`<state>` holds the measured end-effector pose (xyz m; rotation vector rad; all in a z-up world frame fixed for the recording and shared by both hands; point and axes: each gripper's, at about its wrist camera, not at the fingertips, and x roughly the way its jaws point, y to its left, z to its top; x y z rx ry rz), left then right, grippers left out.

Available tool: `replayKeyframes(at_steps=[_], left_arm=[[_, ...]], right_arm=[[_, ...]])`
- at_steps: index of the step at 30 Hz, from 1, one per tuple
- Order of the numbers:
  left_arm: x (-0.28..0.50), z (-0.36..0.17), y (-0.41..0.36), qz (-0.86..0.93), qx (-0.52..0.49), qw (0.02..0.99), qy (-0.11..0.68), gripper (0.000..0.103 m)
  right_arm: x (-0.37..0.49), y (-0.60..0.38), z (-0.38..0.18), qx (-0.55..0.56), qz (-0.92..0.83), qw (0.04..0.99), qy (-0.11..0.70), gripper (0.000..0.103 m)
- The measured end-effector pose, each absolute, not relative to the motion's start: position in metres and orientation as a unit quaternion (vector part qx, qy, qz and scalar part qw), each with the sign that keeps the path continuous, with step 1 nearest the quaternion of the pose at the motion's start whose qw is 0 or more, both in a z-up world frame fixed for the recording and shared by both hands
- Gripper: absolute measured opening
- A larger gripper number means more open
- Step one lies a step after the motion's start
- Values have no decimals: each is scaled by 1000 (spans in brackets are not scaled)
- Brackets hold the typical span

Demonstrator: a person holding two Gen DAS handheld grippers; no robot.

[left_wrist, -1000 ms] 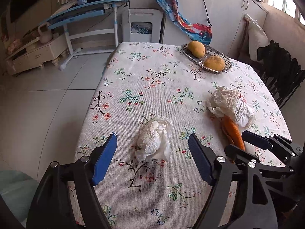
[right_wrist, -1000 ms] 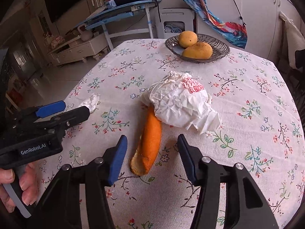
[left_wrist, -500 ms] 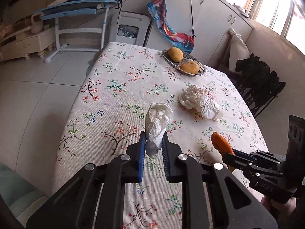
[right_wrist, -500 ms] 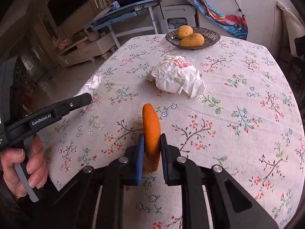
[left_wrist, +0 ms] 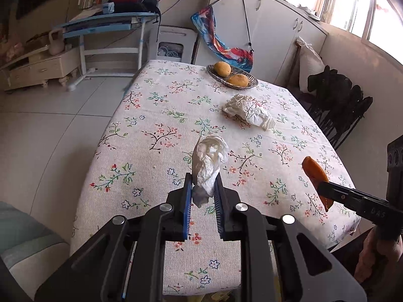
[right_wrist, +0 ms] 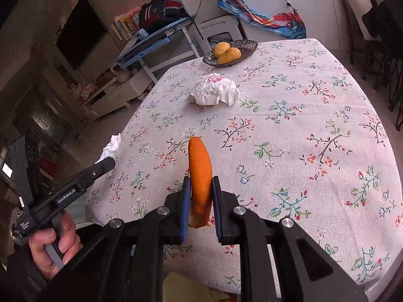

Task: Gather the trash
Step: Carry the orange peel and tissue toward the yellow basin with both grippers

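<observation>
Two grippers: both loaded, I see each one pinching a piece of trash above the worktop.
Left gripper (left_wrist: 202,188): blue pads pressed onto the lower end of a crumpled white tissue (left_wrist: 209,166); the wad stands up between the fingers, clear of the cloth.
Left gripper, other view: seen from the right wrist at far left (right_wrist: 105,162), tissue (right_wrist: 110,148) poking past its tip, just off the worktop's left edge.
Left hand (right_wrist: 54,251): wrapped round the handle, dark sleeve at the wrist.
Right gripper (right_wrist: 200,191): pads clamped on the lower part of an orange peel strip (right_wrist: 200,166); strip stands roughly upright, top end free, bottom end hanging below the pads.
Right gripper, other view: from the left wrist it sits at the right edge (left_wrist: 325,188), peel (left_wrist: 314,173) sticking up and left from its tip, over the worktop's near right corner.
Worktop (left_wrist: 156,115): covered with a floral cloth.
Left on the cloth: one bigger ball of crumpled white paper (right_wrist: 214,91), some pink print on top, lying mid-worktop, well apart from both grippers.
Fruit dish (right_wrist: 249,46): dark oval dish at the far end, two yellow-orange fruits (right_wrist: 228,51) in it, touching each other.
Paper ball vs dish: paper lies nearer to me than the dish, not touching it.
</observation>
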<state>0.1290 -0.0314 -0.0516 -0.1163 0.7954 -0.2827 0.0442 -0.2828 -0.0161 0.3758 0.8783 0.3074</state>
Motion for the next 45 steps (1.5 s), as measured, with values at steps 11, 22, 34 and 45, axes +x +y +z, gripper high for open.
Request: replayKeyframes(at_steps=[11,22,34,45], left_arm=[[99,-50,-29,-114,-55,920,371,16],[77,-47,-36,-114,-25,926,359,16],[67,-48,-44,-119,-8,927,356,16],[60,-48,-48,-127,-1,927,354,16]], right_arm=[[14,-286,-15,193,162,882,399,17],[1,-281,-16,196,171,883,392,17],[-5,-281,-20,205,173,878,396,17],[-17,-272,-23,203,184,872,405,18]])
